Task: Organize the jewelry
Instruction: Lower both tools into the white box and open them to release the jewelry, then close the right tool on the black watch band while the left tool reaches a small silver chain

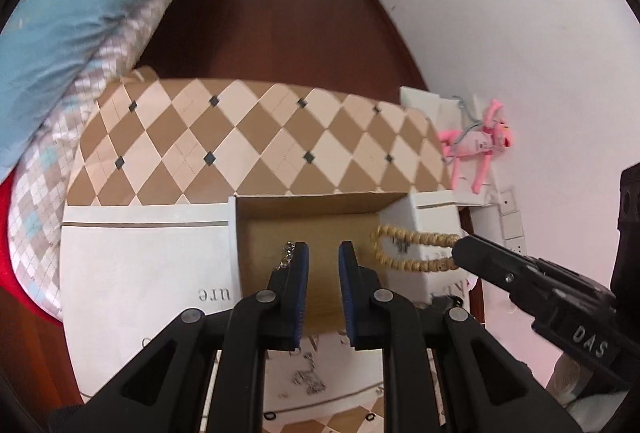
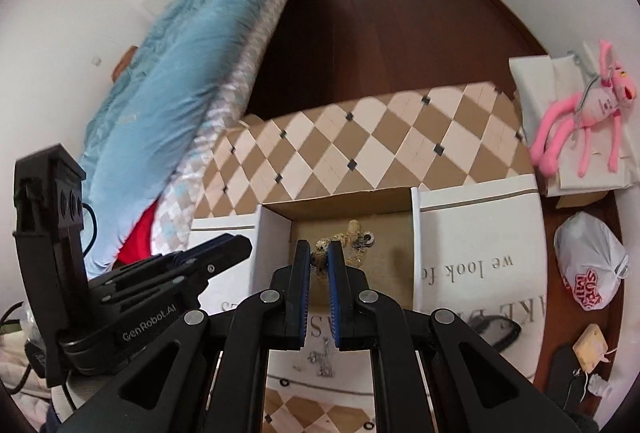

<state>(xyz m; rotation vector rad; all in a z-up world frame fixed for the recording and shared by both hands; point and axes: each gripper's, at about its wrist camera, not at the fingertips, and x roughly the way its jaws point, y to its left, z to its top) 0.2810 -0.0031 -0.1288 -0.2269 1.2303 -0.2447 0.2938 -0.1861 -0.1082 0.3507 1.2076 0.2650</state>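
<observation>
An open cardboard box (image 1: pixel 312 207) with white flaps stands on a diamond-patterned tabletop (image 1: pixel 256 137). My left gripper (image 1: pixel 323 253) hangs over its brown inside with the blue pads a little apart and nothing visible between them. A bit of silver chain (image 1: pixel 287 253) shows beside its left fingertip; I cannot tell whether it is held. My right gripper (image 2: pixel 319 255) is shut on a tan beaded bracelet (image 2: pixel 320 257), whose loop (image 1: pixel 416 249) hangs over the box's right wall. Small silver charms (image 2: pixel 364 236) sit just beyond it. Another silver chain (image 2: pixel 324 355) lies on the near flap.
A bed with a blue blanket (image 2: pixel 180 73) runs along the left. A pink plush toy (image 2: pixel 580 109) lies on white bags at the right. A white plastic bag (image 2: pixel 588 265) and a small tan block (image 2: pixel 592 349) sit to the right of the box. Dark wood floor (image 1: pixel 272 25) lies beyond the table.
</observation>
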